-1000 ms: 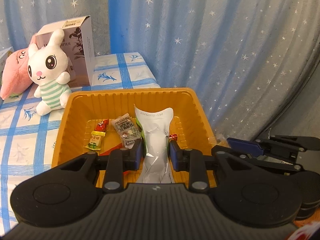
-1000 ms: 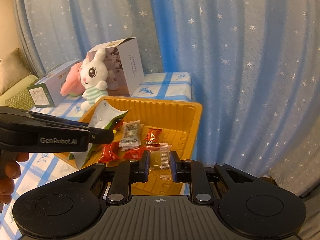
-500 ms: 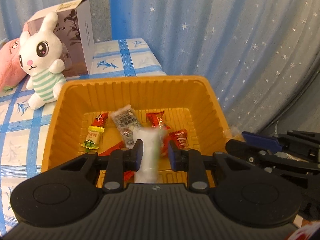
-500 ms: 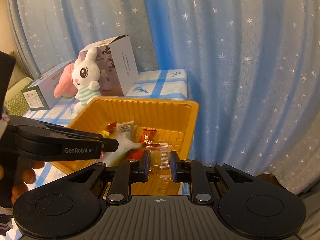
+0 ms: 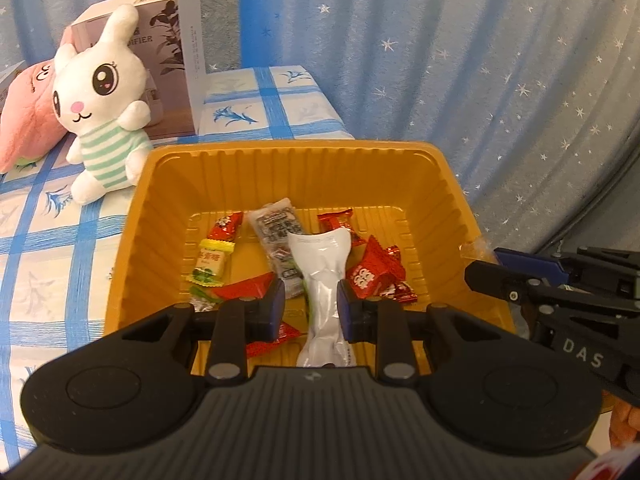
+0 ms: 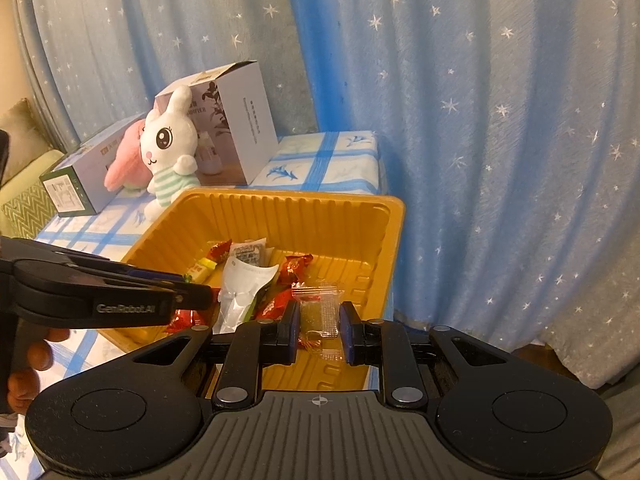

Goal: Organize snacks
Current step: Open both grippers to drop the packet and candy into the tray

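White packet lies in the orange tray, loose between the parted left gripper. Lift straight up and clear. The right gripper pinches a clear wrapper over the tray.

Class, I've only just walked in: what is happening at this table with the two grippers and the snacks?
A person is sorting snacks into the orange tray. The left gripper has a white packet between its fingers above the tray, touching only one pad. The right gripper pinches a clear wrapped snack above the tray. Several red, green and dark wrapped snacks lie inside.
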Action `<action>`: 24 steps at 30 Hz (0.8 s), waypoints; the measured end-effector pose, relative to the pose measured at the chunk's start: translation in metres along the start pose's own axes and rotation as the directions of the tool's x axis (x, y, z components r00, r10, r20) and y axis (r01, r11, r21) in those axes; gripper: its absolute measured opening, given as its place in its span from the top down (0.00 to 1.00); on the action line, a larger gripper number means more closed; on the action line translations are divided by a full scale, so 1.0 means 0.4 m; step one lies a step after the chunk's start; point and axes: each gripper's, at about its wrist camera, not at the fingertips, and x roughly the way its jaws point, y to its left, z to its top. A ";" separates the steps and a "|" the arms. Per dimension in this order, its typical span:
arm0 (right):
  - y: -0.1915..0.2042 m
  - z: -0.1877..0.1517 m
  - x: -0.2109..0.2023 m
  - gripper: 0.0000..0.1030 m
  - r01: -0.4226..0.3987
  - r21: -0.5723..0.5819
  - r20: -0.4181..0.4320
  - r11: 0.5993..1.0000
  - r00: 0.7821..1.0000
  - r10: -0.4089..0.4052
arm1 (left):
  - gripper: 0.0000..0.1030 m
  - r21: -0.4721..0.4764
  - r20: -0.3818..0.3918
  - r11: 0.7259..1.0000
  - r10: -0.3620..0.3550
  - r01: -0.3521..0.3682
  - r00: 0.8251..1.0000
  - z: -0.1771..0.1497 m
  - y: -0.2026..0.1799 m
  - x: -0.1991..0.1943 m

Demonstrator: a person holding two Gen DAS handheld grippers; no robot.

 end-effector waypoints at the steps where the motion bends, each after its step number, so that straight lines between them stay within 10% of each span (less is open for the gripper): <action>1: 0.001 0.002 0.006 0.79 0.001 0.001 -0.004 1.000 1.000 -0.001 | 0.76 -0.002 0.002 1.000 -0.001 0.001 1.000 0.001 0.004 -0.002; 15: 0.002 0.041 0.056 0.78 0.073 -0.027 0.042 0.997 0.997 -0.072 | 0.72 -0.029 0.020 0.999 0.019 -0.019 1.000 0.001 0.039 -0.030; 24: -0.001 0.033 0.027 0.41 0.028 0.007 0.039 1.000 0.999 -0.028 | 0.62 -0.049 0.036 0.998 0.042 -0.040 0.998 -0.005 0.046 -0.074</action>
